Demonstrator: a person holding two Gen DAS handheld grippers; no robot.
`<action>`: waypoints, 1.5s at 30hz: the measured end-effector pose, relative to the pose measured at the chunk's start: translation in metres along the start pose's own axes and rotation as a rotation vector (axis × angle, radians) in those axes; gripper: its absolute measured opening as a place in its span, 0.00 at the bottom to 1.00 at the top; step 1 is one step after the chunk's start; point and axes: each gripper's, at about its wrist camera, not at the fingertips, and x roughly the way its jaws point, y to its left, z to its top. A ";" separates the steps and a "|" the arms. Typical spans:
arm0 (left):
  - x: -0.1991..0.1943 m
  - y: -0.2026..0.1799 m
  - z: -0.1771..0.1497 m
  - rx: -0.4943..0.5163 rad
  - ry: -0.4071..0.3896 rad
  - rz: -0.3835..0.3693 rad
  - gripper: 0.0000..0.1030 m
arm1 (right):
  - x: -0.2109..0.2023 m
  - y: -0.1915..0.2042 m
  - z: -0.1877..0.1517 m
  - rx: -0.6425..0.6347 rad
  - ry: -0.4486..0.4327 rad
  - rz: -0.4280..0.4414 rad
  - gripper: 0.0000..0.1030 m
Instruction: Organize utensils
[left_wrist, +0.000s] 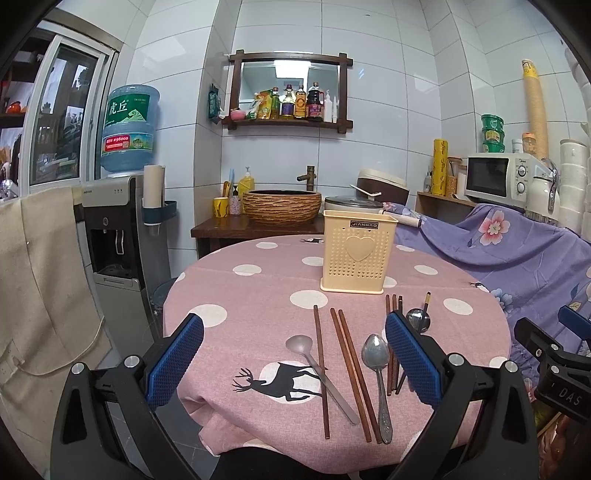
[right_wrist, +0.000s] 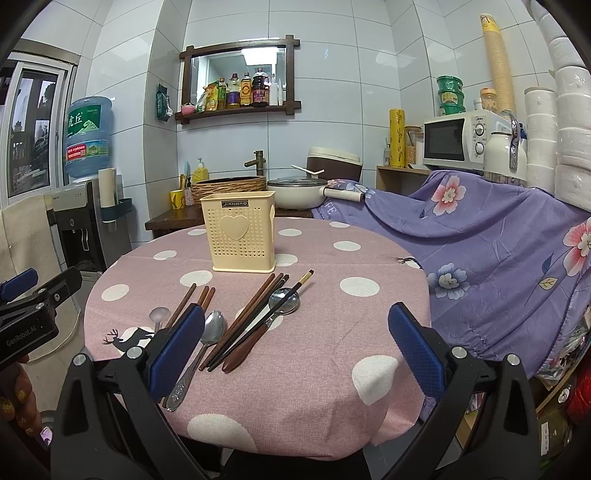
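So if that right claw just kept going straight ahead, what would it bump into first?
Probably the pink tablecloth: the open right claw points at bare cloth right of the chopsticks. Depth is hard to judge.

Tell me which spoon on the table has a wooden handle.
The rightmost spoon, lying among the dark chopsticks nearest the floral cloth: its brown handle is wooden. The middle spoon and the left ladle-style spoon are all metal.

Spoons (left_wrist: 376, 373) and chopsticks (left_wrist: 351, 373) before cream holder (left_wrist: 358, 254) on polka-dot tablecloth (left_wrist: 240, 295).

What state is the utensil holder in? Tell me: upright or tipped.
Upright: the utensil holder stands on its base on the table, opening upward.
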 end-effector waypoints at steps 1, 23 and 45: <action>0.000 0.000 0.000 0.000 0.000 0.000 0.94 | 0.000 0.000 0.000 -0.001 0.001 0.000 0.95; -0.001 0.000 0.001 -0.001 0.000 0.001 0.94 | -0.002 0.010 0.001 -0.013 0.003 0.003 0.95; -0.001 0.003 0.004 0.000 0.005 0.003 0.94 | 0.002 0.012 -0.001 -0.017 0.007 0.003 0.95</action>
